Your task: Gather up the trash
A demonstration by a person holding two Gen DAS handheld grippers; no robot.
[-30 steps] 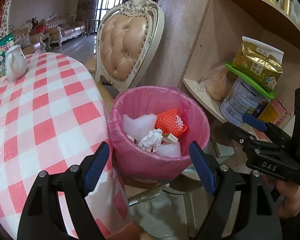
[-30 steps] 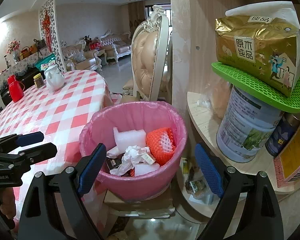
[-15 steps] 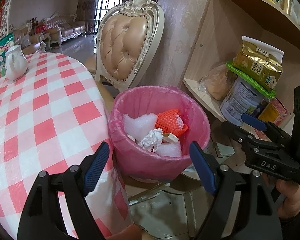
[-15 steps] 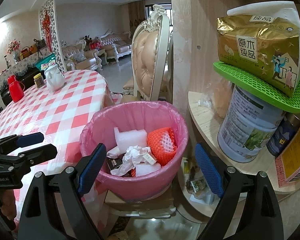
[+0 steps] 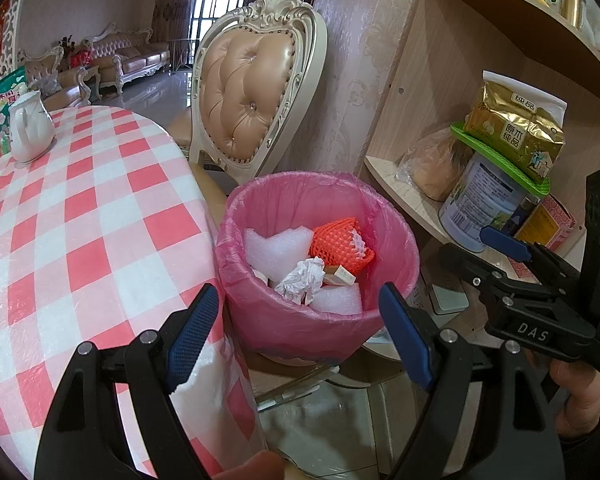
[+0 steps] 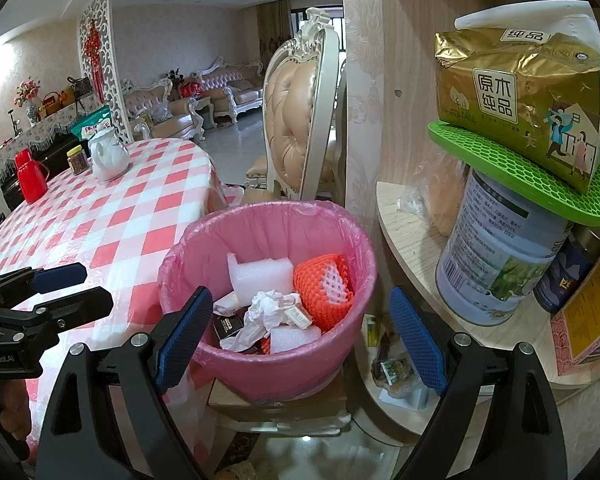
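1. Beside a table under a red-and-white checked plastic cloth (image 5: 80, 240) stands a round bin lined with a pink plastic bag (image 5: 260, 312), set between the table edge and a curved wooden shelf (image 6: 416, 248).
2. Against the frames of a second ago almost nothing differs: bin, trash and both tools sit where they were, with only a slight drift in the right view.
3. The left gripper (image 5: 300, 328) has its blue-padded jaws spread wide and empty, framing the bin's near wall; the right gripper (image 6: 302, 328) is likewise spread and empty.
4. Inside the bin lie white foam pieces (image 5: 276, 246), an orange foam fruit net (image 5: 338, 244) and a crumpled white tissue (image 5: 304, 278).
5. Only the right view shows a small dark packet (image 6: 228, 326) under the tissue, plus a red thermos (image 6: 30, 178) on the table's far end.
6. Only the left view shows the tufted peach chair with a carved white frame (image 5: 248, 96) face-on.
7. Whatever the bin stands on is mostly hidden; lower trash layers cannot be made out.
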